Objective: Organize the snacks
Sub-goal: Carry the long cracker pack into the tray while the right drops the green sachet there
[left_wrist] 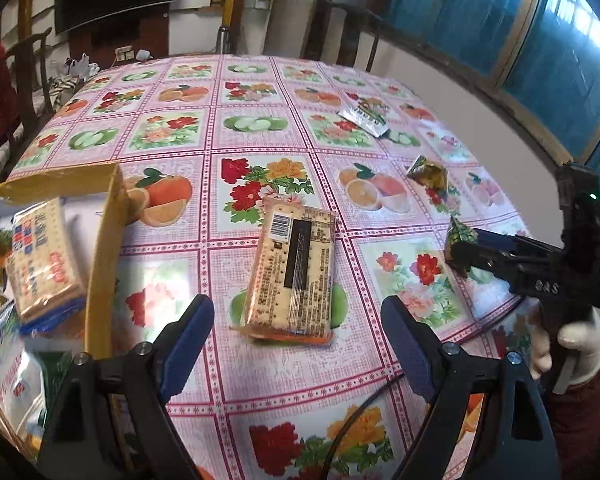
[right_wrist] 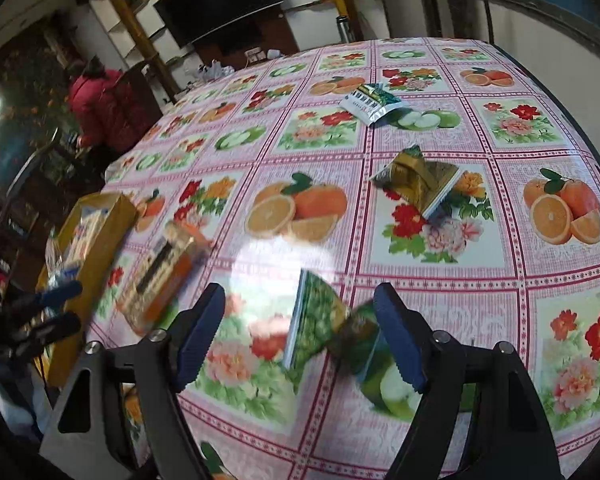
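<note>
Both grippers spread wide, nothing pinched in either.

Left gripper (left_wrist: 298,320): I see it angled down at the table, blue pads apart. Orange cracker pack (left_wrist: 292,270) lies flat on the tablecloth (left_wrist: 260,144) just ahead of the tips, barcode side up, not between the pads, no contact. Cardboard box (left_wrist: 104,248) sits just left of it, flap up. Inside the box, a blue cracker pack (left_wrist: 44,256) leans tilted, with more wrappers under and beside it that I can't make out.

Right gripper (right_wrist: 300,338): also pitched down, pads apart. Green snack packet (right_wrist: 320,326) lies on the cloth between the fingers, closer to the right pad; blur keeps me from telling whether it touches. From the left camera, that gripper comes in from the right edge with a white-gloved hand (left_wrist: 572,344) on its handle, tips at the same green packet.

Farther out: gold-green packet (right_wrist: 416,182) lying well ahead of the right gripper, silver-green packet (right_wrist: 370,104) beyond it toward the far edge. Both loose on the cloth, well apart from the box.
</note>
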{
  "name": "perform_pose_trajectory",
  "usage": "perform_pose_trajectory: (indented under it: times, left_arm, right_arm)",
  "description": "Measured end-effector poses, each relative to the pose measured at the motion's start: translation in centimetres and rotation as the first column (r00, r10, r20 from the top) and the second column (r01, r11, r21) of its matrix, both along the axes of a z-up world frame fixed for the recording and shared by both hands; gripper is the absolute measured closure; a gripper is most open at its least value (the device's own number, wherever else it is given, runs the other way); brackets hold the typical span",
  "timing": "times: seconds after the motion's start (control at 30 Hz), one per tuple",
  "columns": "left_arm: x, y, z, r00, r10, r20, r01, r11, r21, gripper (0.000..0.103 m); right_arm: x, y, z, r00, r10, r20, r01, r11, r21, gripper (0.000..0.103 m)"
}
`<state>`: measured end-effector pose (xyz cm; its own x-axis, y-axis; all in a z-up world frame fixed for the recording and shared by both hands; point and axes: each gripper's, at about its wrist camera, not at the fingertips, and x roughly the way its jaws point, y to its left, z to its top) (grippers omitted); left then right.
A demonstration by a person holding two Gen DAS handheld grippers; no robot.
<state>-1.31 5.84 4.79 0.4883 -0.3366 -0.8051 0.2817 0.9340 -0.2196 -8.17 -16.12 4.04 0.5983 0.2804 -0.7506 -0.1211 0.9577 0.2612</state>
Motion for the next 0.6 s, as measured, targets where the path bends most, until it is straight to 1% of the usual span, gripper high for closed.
perform_pose_trajectory:
  times: [0.1, 0.17, 0.2, 0.27, 0.3, 0.33, 0.37, 0.43, 0.47, 0.5, 0.53, 0.57, 0.6]
  left_arm:
    - [2.7, -1.1, -1.3, 0.999, -0.008, -0.039, 0.009, 1.0, 0.015, 0.018]
    - [3.7, -2.0, -2.1, 0.998, -0.024, -0.054, 0.027, 0.998, 0.056, 0.018]
    - [3.9, -2.5, -2.5, 0.997, -0.04, -0.063, 0.045, 0.996, 0.079, 0.018]
    - [4.2, -3.4, -3.5, 0.996, -0.056, -0.074, 0.065, 0.989, 0.131, 0.018]
    - [4.3, -3.7, -3.9, 0.995, -0.059, -0.082, 0.07, 0.987, 0.145, 0.018]
    - [4.1, -3.7, -4.0, 0.996, -0.055, -0.067, 0.065, 0.985, 0.163, 0.018]
    - [4.0, -3.8, -4.1, 0.998, -0.051, -0.048, 0.059, 0.981, 0.186, 0.018]
    - [3.8, -3.8, -4.1, 0.999, -0.05, -0.018, 0.052, 0.982, 0.182, 0.018]
    - [3.7, -3.9, -4.0, 0.999, -0.049, -0.006, 0.049, 0.982, 0.18, 0.022]
    - [3.4, -3.9, -3.8, 0.999, -0.053, 0.003, 0.052, 0.983, 0.174, 0.036]
    - [3.3, -3.9, -3.5, 0.999, -0.05, 0.006, 0.048, 0.984, 0.172, 0.043]
    - [3.3, -3.8, -3.3, 0.999, -0.05, -0.003, 0.05, 0.988, 0.149, 0.05]
    - [3.1, -3.7, -3.1, 0.999, -0.049, -0.013, 0.051, 0.991, 0.126, 0.05]
  right_arm:
    - [-1.0, 0.4, -1.3, 0.999, 0.033, 0.009, -0.032, 0.997, -0.071, 0.025]
    - [-0.8, 0.5, -2.3, 0.999, 0.029, -0.012, -0.03, 0.994, -0.106, 0.025]
    - [-0.9, 0.5, -2.2, 0.999, 0.033, 0.011, -0.031, 0.992, -0.12, 0.025]
    - [-0.8, 0.7, -2.0, 0.999, 0.036, 0.027, -0.032, 0.99, -0.137, 0.025]
    - [-0.7, 0.7, -2.0, 0.999, 0.035, 0.038, -0.029, 0.989, -0.146, 0.025]
    - [-0.6, 0.8, -2.0, 0.999, 0.034, 0.04, -0.028, 0.987, -0.157, 0.026]
    - [-0.4, 0.9, -2.2, 0.998, 0.04, 0.038, -0.034, 0.987, -0.157, 0.029]
    - [-0.2, 1.1, -2.2, 0.998, 0.051, 0.039, -0.044, 0.987, -0.152, 0.031]
    - [-0.2, 1.3, -2.2, 0.998, 0.053, 0.044, -0.046, 0.987, -0.155, 0.033]
    - [-0.1, 1.3, -2.2, 0.997, 0.054, 0.048, -0.047, 0.988, -0.15, 0.035]
    - [-0.1, 1.4, -2.2, 0.998, 0.052, 0.046, -0.045, 0.989, -0.142, 0.04]
    - [-0.1, 1.4, -2.2, 0.998, 0.046, 0.049, -0.038, 0.99, -0.138, 0.042]
    - [-0.1, 1.3, -2.1, 0.998, 0.041, 0.054, -0.034, 0.991, -0.13, 0.043]
